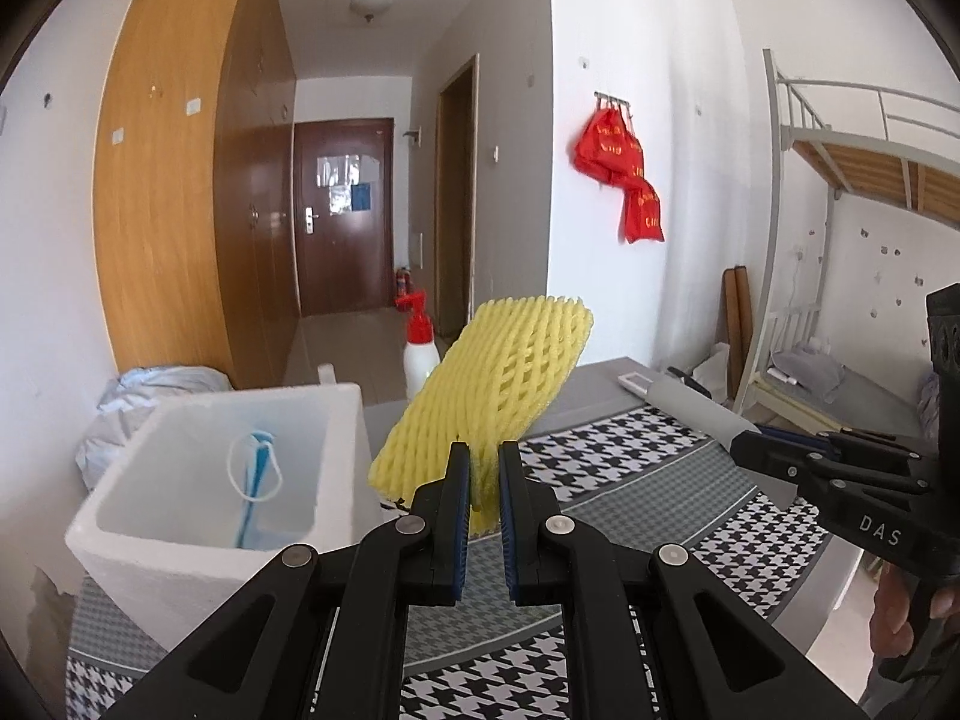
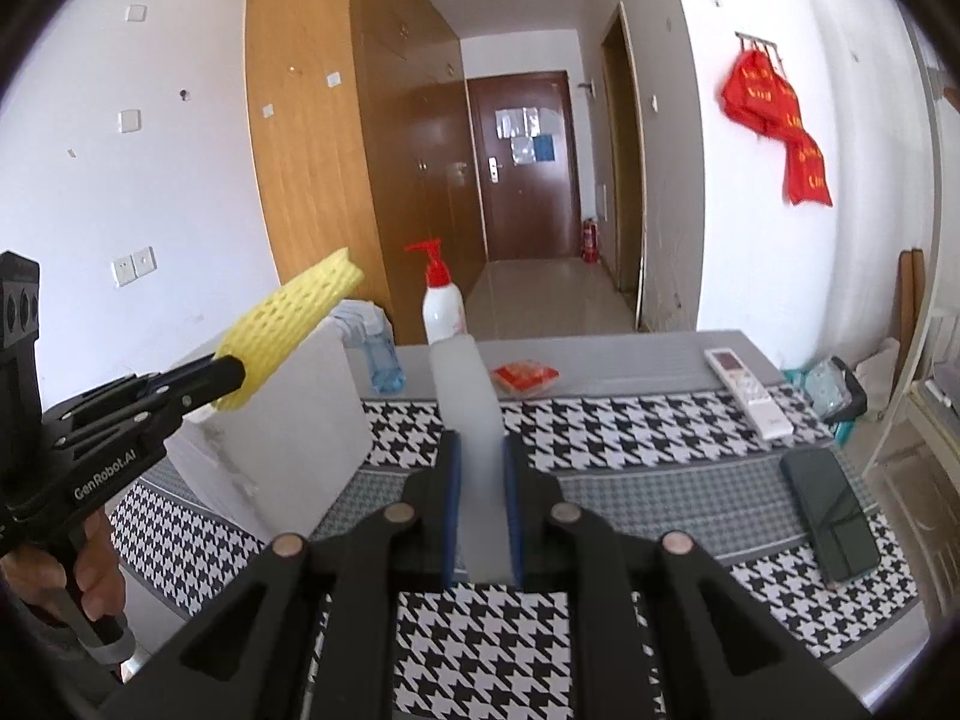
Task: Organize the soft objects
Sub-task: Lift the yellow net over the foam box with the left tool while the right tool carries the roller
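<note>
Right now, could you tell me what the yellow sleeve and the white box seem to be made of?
Yellow sleeve: likely soft foam netting, matte, with an open diamond mesh.
White box: apparently expanded polystyrene, with thick, matte, grainy walls.

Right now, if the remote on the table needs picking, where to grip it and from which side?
Grip the white remote across its narrow width at mid-body, coming straight down from above. It lies flat on the houndstooth cloth, long and slim, so only the two long edges give opposing faces.
</note>
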Tool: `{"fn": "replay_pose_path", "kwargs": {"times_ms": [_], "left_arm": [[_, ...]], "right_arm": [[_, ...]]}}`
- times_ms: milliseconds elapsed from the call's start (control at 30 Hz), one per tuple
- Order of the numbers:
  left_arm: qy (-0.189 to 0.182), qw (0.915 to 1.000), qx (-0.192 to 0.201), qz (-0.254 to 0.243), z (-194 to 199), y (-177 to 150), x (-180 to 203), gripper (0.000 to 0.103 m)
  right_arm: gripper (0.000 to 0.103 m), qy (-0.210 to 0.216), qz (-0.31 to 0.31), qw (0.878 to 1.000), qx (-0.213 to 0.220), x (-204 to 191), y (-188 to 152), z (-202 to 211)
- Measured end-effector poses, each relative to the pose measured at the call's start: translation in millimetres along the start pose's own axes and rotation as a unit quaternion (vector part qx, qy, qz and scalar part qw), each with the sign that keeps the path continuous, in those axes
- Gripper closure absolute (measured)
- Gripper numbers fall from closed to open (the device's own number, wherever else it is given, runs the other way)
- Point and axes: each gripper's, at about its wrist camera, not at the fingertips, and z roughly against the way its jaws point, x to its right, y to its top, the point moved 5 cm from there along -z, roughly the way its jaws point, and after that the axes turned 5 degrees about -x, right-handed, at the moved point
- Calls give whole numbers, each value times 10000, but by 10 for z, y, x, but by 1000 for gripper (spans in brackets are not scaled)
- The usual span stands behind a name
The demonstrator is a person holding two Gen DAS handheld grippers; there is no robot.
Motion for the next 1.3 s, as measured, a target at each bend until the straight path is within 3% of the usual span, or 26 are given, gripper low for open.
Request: {"fn": "replay_pose_path", "kwargs": {"times_ms": [533,1300], "left_arm": [[337,9986,415,45,241,197,-238,94],[1056,9925,548,286,459,238,-713,94]], "right_arm": [[86,131,129,9991,379,-180,239,74],[86,619,405,9963,441,-610,459,-110]]}}
